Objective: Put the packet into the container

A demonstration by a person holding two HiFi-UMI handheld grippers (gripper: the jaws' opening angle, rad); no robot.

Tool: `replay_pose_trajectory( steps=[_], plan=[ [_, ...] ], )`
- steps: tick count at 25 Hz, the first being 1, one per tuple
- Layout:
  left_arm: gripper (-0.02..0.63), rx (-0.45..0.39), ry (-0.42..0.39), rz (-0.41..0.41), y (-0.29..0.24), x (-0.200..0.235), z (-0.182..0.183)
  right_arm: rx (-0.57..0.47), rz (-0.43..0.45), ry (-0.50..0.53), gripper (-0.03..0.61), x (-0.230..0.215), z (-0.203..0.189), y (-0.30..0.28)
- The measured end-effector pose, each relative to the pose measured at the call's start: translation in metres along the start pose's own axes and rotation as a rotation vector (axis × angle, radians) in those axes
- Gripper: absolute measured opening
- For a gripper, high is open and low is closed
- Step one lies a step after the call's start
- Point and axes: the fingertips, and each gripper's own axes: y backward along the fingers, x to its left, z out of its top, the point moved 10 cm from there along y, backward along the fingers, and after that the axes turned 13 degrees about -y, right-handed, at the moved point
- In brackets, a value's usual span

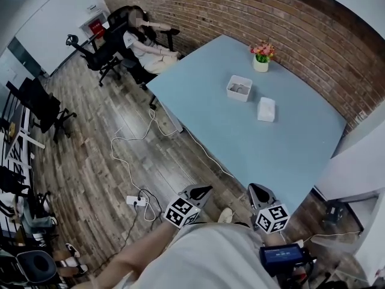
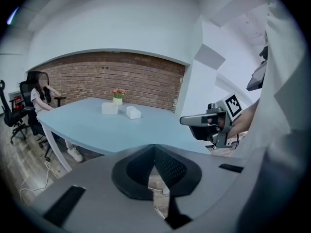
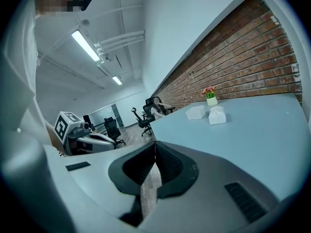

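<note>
The white packet [image 1: 266,109] lies on the light blue table [image 1: 210,113], just right of the white open container [image 1: 239,88], which has something grey inside. Both are far from my grippers, which hang close to my body off the table's near edge. My left gripper [image 1: 204,190] and right gripper [image 1: 255,189] are side by side, both shut and empty. In the left gripper view the container [image 2: 110,108] and packet [image 2: 133,112] sit far beyond the touching jaw tips [image 2: 154,147]. The right gripper view shows the container [image 3: 196,112] and packet [image 3: 217,115] well past its own tips [image 3: 155,144].
A small flower pot [image 1: 261,56] stands behind the container near the brick wall [image 1: 271,11]. A person sits on an office chair [image 1: 141,41] at the table's far left corner. Cables and a power strip [image 1: 137,201] lie on the wooden floor. White furniture [image 1: 355,173] flanks the table's right.
</note>
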Motion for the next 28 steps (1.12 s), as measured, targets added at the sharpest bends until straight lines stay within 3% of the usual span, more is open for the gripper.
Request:
replay_pose_trajectory(
  steps=[14,28],
  plan=[
    [0.011,0.007,0.026,-0.03,-0.032,0.031,0.008,0.034,-0.041,-0.007,0.011,-0.025,0.017,-0.024],
    [0.011,-0.021,-0.052,-0.176,-0.066,0.13,0.027,-0.049,-0.185,-0.033,0.011,-0.018,0.048,-0.093]
  ],
)
